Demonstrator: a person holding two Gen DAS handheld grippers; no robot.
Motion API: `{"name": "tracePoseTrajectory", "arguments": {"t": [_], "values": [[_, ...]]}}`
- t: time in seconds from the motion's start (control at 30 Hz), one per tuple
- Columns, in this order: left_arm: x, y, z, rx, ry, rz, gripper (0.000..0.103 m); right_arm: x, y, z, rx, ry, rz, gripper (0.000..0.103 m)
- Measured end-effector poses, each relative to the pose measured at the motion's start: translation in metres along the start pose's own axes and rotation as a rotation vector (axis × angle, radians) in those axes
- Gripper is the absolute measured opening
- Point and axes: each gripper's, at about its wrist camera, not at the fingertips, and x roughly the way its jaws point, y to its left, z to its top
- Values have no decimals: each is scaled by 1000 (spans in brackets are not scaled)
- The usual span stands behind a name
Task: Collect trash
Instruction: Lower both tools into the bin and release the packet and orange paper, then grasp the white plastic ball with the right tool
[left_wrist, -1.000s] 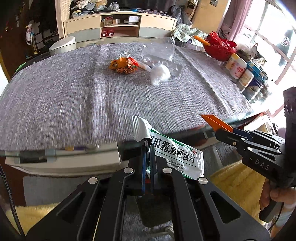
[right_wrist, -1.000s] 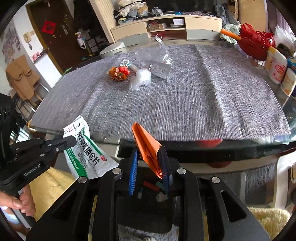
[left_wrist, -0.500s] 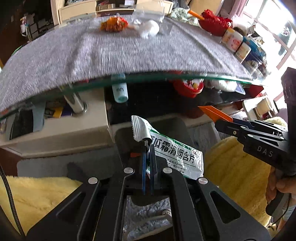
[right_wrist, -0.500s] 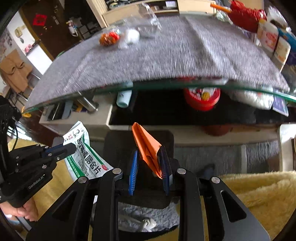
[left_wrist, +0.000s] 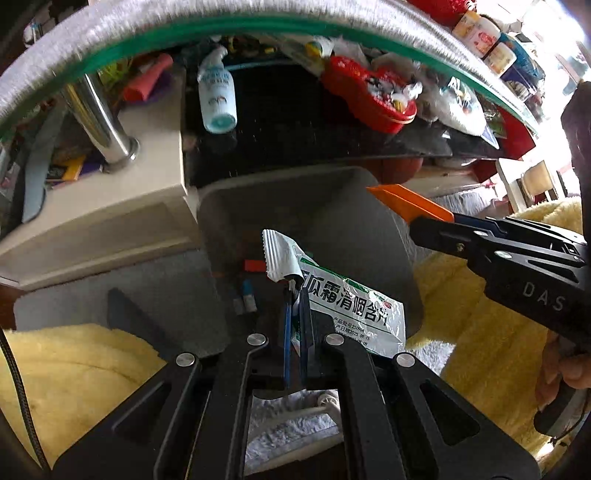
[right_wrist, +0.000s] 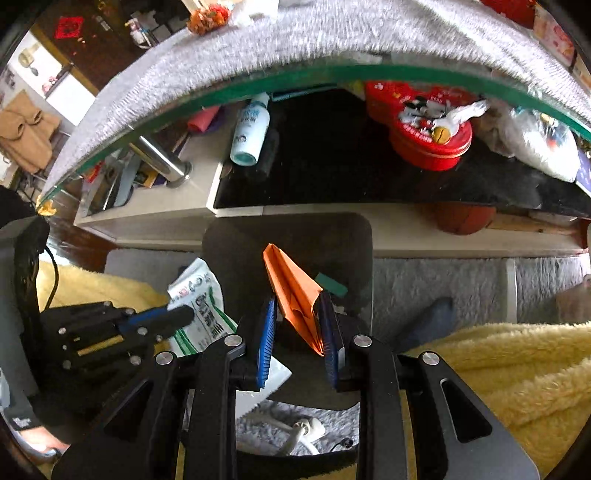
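Jaws clamp sachet (left_wrist: 351, 310) and orange paper (right_wrist: 295, 295) above bin (left_wrist: 229, 218).

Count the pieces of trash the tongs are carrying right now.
2. A white-and-green medicine sachet is pinched in the left tongs, and a folded orange paper is in the right tongs. Both hang over the grey bin.

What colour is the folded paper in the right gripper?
Orange folded paper; clearest in the right wrist view.
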Motion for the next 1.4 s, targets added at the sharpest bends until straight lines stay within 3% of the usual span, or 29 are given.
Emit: {"name": "tracePoseTrajectory", "arguments": {"t": [0.27, 0.4, 0.5, 0.57, 0.63, 0.8, 0.87, 1.1, 1.4], "values": [[13, 3, 1, -26, 37, -19, 9, 15, 0, 4, 21, 39, 2, 28], [15, 5, 3, -34, 42, -23, 17, 15, -2, 8, 28, 33, 0, 44], [14, 7, 4, -41, 38, -19, 30, 12, -6, 12, 38, 22, -5, 52], [12, 9, 6, -46, 32, -14, 48, 9, -8, 14, 46, 11, -9, 55], [7, 12, 7, -50, 21, -11, 54, 4, -11, 18, 51, -3, -20, 60], [-15, 16, 14, -49, -29, 20, 80, -11, -14, 26, 55, -48, -67, 93], [-26, 16, 19, -44, -62, 40, 89, -18, -14, 30, 52, -69, -71, 94], [-73, 27, 39, -60, -174, 59, 93, -51, -7, 51, 35, -150, -35, 94], [-106, 43, 71, -82, -248, 89, 93, -81, 5, 94, 1, -249, -30, 94]]}}
